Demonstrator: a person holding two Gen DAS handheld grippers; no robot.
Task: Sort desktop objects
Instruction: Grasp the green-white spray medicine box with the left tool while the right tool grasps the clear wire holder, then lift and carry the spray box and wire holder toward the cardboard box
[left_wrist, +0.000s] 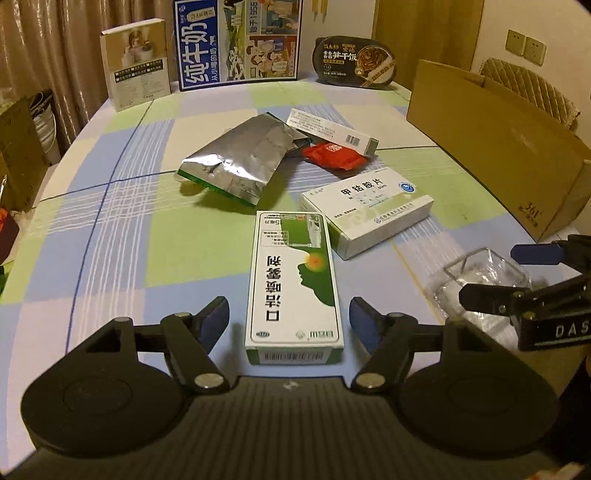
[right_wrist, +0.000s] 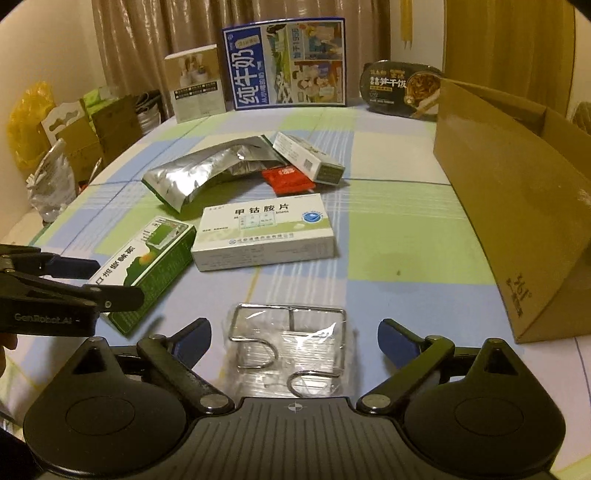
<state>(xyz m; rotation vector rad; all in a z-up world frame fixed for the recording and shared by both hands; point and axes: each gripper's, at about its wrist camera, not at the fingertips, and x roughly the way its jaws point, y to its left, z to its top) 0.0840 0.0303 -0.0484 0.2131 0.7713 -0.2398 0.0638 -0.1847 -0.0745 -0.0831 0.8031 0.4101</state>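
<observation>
My left gripper (left_wrist: 289, 319) is open, its fingers on either side of the near end of a green and white spray box (left_wrist: 293, 284) lying on the table, not touching it. My right gripper (right_wrist: 294, 338) is open around a clear plastic packet with a metal wire hook (right_wrist: 291, 349). The packet also shows in the left wrist view (left_wrist: 480, 284). A white medicine box (right_wrist: 266, 232), a silver foil bag (right_wrist: 207, 171), a red sachet (right_wrist: 290, 179) and a small white box (right_wrist: 308, 157) lie further back.
An open brown cardboard box (right_wrist: 517, 206) stands at the right. At the table's far edge stand a blue milk carton (right_wrist: 286, 62), a beige box (right_wrist: 195, 86) and a black meal tub (right_wrist: 402, 88). Boxes and bags sit beyond the left edge.
</observation>
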